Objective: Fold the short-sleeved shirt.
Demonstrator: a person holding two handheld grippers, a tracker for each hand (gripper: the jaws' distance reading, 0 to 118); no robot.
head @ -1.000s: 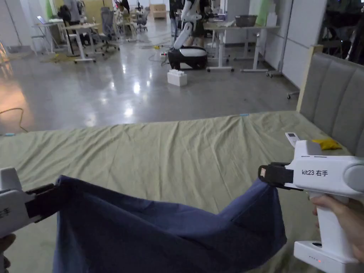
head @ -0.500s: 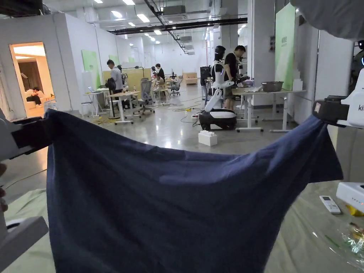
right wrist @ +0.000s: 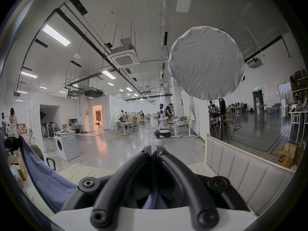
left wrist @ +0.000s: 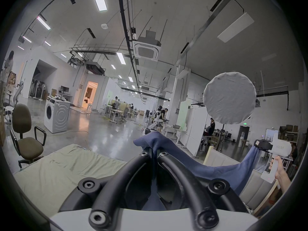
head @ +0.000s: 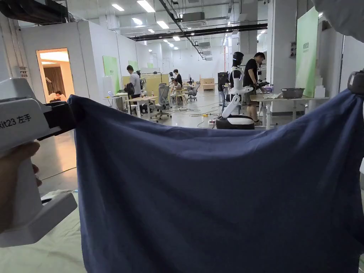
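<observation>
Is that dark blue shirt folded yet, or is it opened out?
Opened out. The dark blue fabric shirt hangs as one wide sheet in the air, the left gripper and right gripper each clamped on an upper corner.

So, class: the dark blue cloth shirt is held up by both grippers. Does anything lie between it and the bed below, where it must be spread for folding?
Nothing visible does. The dark blue cloth shirt hangs between the left gripper and right gripper, above the pale green bed sheet; the shirt hides the sheet directly beneath it.
</observation>
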